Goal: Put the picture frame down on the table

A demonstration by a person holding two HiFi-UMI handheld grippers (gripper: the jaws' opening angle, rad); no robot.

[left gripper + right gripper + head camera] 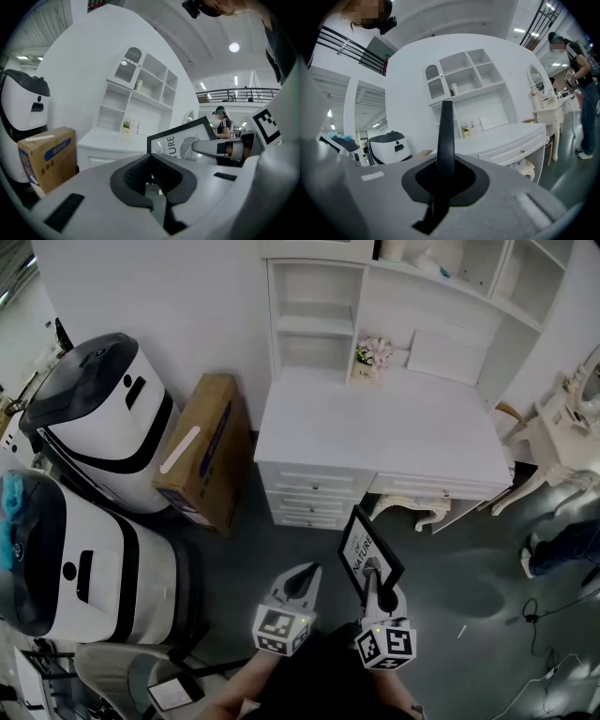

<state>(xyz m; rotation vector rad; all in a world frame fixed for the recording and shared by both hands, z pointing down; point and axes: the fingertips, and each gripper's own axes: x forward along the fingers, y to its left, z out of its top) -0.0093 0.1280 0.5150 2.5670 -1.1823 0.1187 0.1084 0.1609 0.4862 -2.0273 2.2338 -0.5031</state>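
right gripper (pixel 372 570): jaws nearly together, clamped on the frame (pixel 362 547) at its lower edge
frame in jaws: seen edge-on in the right gripper view (pixel 446 136), a thin dark strip rising out of the pads
frame axis: long side stands up and away from the jaws, leaning a bit; printed face turned to the left gripper side
left gripper (pixel 302 579): jaws together, nothing between them; just beside the right one, apart from the frame
left gripper view: frame face (pixel 183 142) shows ahead and to the right of its jaws, with the right gripper's jaw on it
frame place: in the air over the dark floor, not on the table (pixel 375 432)
key relation: table lies straight ahead of both grippers, well apart; its top is bare toward the front, a flower pot (pixel 372 356) is at the back by the shelves
nearer hand: right, it already carries the frame
next move, judged: carry forward over the tabletop, lower, then open
risk, judged: thin edge grip, so the frame could swing or tip when set down
off to the left: box (pixel 202 451), out of the path
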